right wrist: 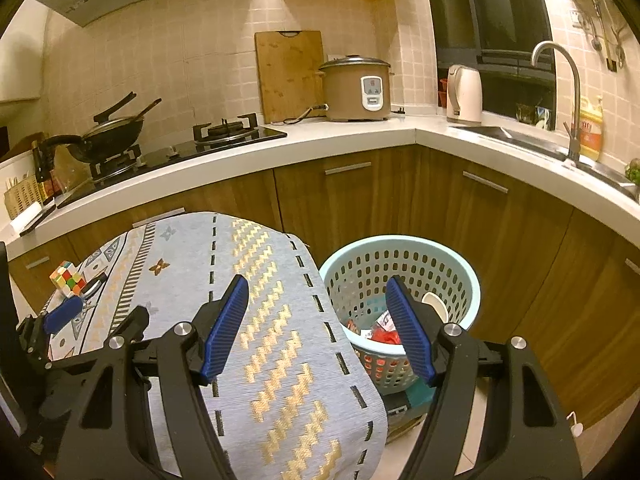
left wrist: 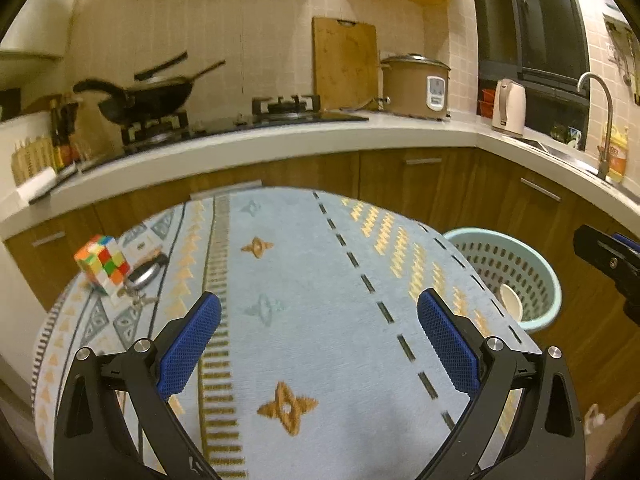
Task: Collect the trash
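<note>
Left wrist view: the left gripper point(left wrist: 318, 344) hangs released, blue pads wide apart over the pale blue patterned cloth-covered table point(left wrist: 320, 280); a multicoloured puzzle cube point(left wrist: 102, 264) sits far left

Right wrist view: the right gripper point(right wrist: 316, 328) is released, empty, above the table's right edge beside the mint perforated plastic basket point(right wrist: 400, 264) holding red wrapper trash point(right wrist: 384, 334)

The right claw point(right wrist: 316, 328) hangs with its blue pads wide apart and nothing between them, over the edge of the cloth-covered surface point(right wrist: 256, 280). Just beside it stands a pale green perforated basket point(right wrist: 400, 248) holding red wrappers point(right wrist: 384, 336) and a white cup point(right wrist: 436, 304).
</note>
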Demonstrator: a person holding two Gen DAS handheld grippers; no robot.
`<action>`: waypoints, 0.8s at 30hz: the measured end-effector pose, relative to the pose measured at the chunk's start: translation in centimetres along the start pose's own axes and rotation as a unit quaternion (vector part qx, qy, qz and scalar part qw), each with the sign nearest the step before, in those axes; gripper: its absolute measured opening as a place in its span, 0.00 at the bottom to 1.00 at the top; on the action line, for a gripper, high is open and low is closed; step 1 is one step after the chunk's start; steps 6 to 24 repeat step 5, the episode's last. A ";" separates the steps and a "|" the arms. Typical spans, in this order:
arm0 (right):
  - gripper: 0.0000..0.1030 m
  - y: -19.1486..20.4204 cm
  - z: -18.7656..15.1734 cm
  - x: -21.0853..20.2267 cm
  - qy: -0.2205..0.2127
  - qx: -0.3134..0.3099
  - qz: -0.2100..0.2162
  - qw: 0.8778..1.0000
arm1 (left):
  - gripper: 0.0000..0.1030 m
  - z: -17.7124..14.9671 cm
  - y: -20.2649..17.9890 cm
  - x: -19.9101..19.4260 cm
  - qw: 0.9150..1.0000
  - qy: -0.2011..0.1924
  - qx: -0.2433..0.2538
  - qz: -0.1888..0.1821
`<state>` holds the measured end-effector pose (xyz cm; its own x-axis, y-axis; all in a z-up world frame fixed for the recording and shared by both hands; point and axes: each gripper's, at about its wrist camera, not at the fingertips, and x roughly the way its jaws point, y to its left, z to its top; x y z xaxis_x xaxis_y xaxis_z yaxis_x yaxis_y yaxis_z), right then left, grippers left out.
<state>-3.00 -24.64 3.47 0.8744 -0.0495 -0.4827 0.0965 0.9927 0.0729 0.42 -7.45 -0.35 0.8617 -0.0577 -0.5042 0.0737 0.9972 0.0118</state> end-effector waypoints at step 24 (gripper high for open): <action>0.65 1.1 0.1 -0.8 -0.005 -0.006 0.004 1.000 | 0.93 0.2 1.2 -1.7 1.000 -0.015 -0.009 0.001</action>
